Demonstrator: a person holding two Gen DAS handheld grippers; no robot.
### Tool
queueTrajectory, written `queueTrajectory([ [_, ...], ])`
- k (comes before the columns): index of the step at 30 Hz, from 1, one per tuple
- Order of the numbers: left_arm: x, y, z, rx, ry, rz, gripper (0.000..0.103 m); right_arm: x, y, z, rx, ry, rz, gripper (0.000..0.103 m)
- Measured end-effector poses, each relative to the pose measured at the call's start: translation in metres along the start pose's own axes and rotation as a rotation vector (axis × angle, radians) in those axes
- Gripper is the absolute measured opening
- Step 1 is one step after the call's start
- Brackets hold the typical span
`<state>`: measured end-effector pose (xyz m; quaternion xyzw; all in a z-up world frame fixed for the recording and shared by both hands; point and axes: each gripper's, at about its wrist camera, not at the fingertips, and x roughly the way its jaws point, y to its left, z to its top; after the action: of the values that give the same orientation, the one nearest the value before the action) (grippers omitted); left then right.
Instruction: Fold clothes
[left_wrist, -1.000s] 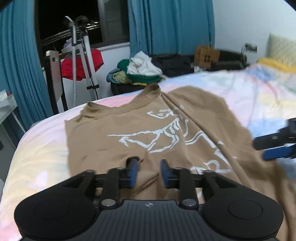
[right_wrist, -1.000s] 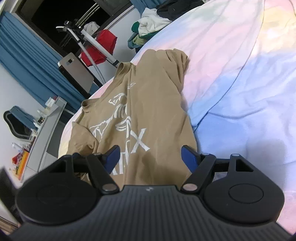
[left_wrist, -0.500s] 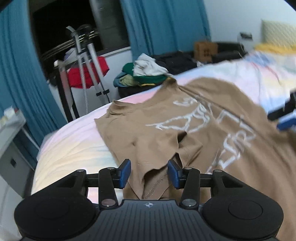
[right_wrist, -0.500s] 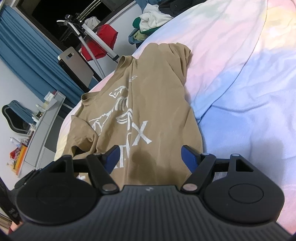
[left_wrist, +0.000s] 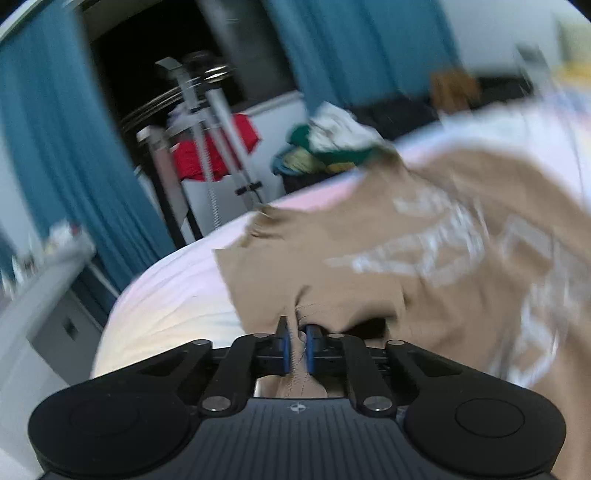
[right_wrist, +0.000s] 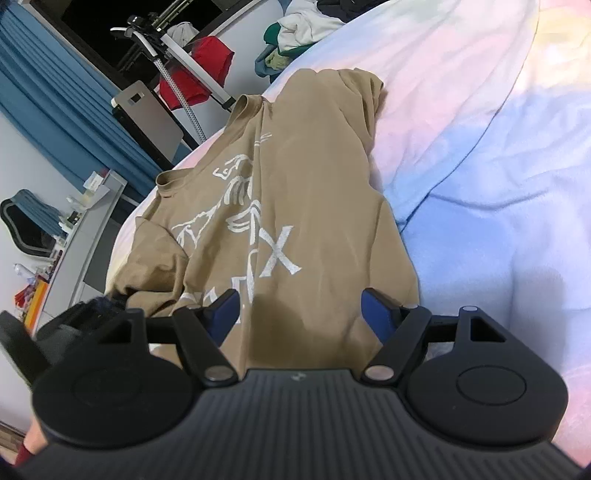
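The bed (right_wrist: 498, 155) carries my tan T-shirt (right_wrist: 303, 192), spread print-up across its pastel cover, one sleeve bunched at the far edge. It is soft, light and limp, so it will sag and drag wherever I lift it; hems and sleeve seams give the surest hold. My left tool (left_wrist: 295, 341) pinches a sleeve hem. My right tool (right_wrist: 299, 310) hovers wide over the lower hem.

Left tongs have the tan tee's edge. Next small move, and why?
Probably lift and carry the pinched edge across the white print. The left tongs are shut on the tan cotton T-shirt, which lies unfolded on the pastel bedsheet; the right tongs are open and empty.
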<state>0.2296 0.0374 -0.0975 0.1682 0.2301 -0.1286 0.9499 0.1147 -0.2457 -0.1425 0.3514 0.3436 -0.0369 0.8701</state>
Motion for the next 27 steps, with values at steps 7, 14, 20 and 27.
queueTrajectory([
  [7, -0.009, 0.125, 0.027, -0.580, -0.066, 0.010, 0.006, 0.001, 0.002, -0.003, -0.025, -0.002, -0.010, 0.075],
  [14, 0.042, 0.223, 0.040, -0.793, -0.001, 0.182, 0.006, 0.007, 0.004, -0.002, -0.047, -0.010, -0.028, 0.076],
  [20, 0.077, 0.254, 0.008, -0.798, 0.151, 0.226, 0.019, 0.015, 0.004, 0.002, -0.059, -0.025, -0.040, 0.076],
  [27, 0.021, 0.263, -0.038, -1.003, 0.099, 0.137, 0.054, 0.017, 0.004, 0.005, -0.060, -0.029, -0.038, 0.076],
])
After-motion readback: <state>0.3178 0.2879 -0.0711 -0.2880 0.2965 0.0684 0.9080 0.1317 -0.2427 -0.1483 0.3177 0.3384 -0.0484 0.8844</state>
